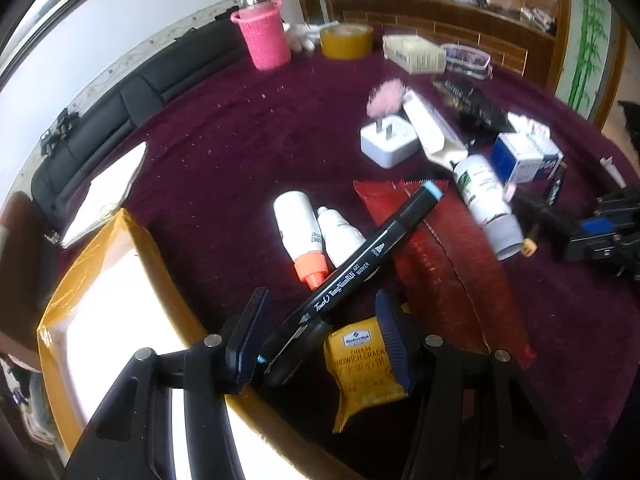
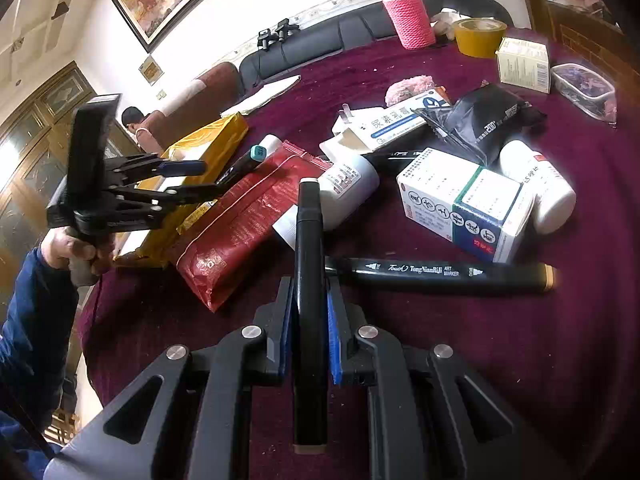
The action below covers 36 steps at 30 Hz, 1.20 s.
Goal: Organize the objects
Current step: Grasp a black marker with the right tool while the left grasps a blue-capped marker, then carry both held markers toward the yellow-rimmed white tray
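Observation:
In the left wrist view a black art marker [image 1: 360, 256] with a light blue cap lies slantwise between the fingers of my left gripper [image 1: 320, 304]. Its near end sits by the left pad and the right pad stands clear of it, so the jaws are open. From the right wrist view, the left gripper [image 2: 210, 179] is held by a hand over the red packet [image 2: 240, 224]. My right gripper [image 2: 310, 292] is shut on a second black marker [image 2: 308, 220] with a beige cap, pointing straight ahead. A third marker [image 2: 440, 274] lies on the maroon cloth [image 2: 520, 340].
A yellow-taped box [image 1: 80, 280] stands at the near left, with a yellow cracker packet [image 1: 360, 364] beside it. Two white bottles [image 1: 296, 224], a white-and-blue carton [image 2: 464, 204], a black pouch [image 2: 488, 120] and a white charger [image 1: 386, 140] crowd the middle. A pink flask [image 1: 264, 36] and tape roll [image 1: 346, 42] stand far back.

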Motion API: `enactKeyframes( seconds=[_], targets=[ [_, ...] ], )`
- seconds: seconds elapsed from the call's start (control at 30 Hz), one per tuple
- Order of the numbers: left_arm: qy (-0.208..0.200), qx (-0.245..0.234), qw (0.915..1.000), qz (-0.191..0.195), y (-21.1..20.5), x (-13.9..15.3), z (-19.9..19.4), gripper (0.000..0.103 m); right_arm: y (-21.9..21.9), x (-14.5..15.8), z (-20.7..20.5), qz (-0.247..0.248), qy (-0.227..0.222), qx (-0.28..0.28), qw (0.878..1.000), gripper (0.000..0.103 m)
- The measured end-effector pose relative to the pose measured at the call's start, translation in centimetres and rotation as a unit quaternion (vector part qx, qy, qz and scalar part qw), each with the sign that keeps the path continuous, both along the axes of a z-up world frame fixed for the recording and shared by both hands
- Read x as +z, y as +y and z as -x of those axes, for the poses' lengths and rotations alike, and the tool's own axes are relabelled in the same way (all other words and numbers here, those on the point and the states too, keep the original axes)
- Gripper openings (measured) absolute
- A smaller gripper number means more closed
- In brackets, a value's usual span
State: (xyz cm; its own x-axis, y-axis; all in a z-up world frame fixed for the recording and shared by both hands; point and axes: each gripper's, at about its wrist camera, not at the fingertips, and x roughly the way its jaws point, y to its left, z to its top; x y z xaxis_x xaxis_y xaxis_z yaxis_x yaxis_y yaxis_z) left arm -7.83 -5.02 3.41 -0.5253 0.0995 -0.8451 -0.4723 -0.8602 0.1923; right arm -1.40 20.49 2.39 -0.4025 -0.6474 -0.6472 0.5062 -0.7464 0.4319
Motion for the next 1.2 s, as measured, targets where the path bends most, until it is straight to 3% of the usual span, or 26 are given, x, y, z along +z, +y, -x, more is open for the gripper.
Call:
enactKeyframes(
  seconds=[0.1, 0.2, 0.3, 0.47, 0.63, 0.9, 1.0, 1.2],
  targets=[
    [-0.01, 0.006, 0.9999, -0.001, 0.3, -0.6, 0.8, 0.048, -0.1, -0.1, 0.0, 0.0, -0.004, 0.002, 1.0, 0.012],
    [-0.023, 0.022, 0.9993, -0.022, 0.3, -0.9, 1.5, 0.033, 0.0, -0.1, 0.1, 0.001, -0.006, 0.002, 1.0, 0.012],
    [-0.023, 0.04, 0.9985, -0.029, 0.4, -1.0, 1.6, 0.03, 0.1, -0.1, 0.2, 0.005, -0.007, -0.002, 1.0, 0.012],
    [-0.033, 0.094, 0.9919, -0.08, -1.4, -0.4, 1.7, 0.013, 0.2, -0.2, 0.2, 0.008, -0.009, -0.006, 1.0, 0.012],
    [-0.061, 0.116, 0.986, -0.103, -2.4, -1.3, 2.0, 0.012, 0.1, -0.2, 0.3, 0.007, -0.01, -0.009, 1.0, 0.012],
    [-0.069, 0.14, 0.9856, -0.065, -1.3, -1.9, 2.8, 0.012, -0.5, -0.6, 0.4, -0.013, -0.02, 0.0, 1.0, 0.013],
    [-0.06, 0.153, 0.9826, -0.087, -1.7, -1.8, 2.7, 0.012, -0.4, -0.8, 0.5, -0.014, -0.027, 0.0, 1.0, 0.013],
    [-0.054, 0.157, 0.9707, -0.174, -3.7, -0.3, 1.5, 0.012, 0.2, -0.5, 0.0, 0.002, -0.015, -0.006, 1.0, 0.012]
  ],
)
